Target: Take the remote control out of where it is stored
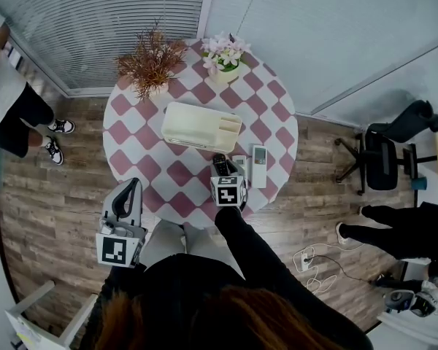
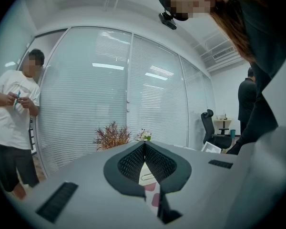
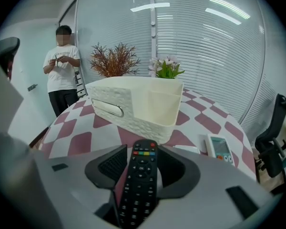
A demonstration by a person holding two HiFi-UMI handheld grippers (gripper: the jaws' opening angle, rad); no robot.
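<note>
A black remote control lies lengthwise between the jaws of my right gripper, which is shut on it. In the head view this gripper hangs over the near edge of the round checked table, with the remote pointing toward a cream storage box. The box stands just beyond the remote's tip. My left gripper is off the table's near left side, and its pads meet with nothing between them.
Two white remotes lie on the table right of my right gripper. A dried reddish plant and a flower pot stand at the far edge. A person stands left; an office chair and someone's legs are right.
</note>
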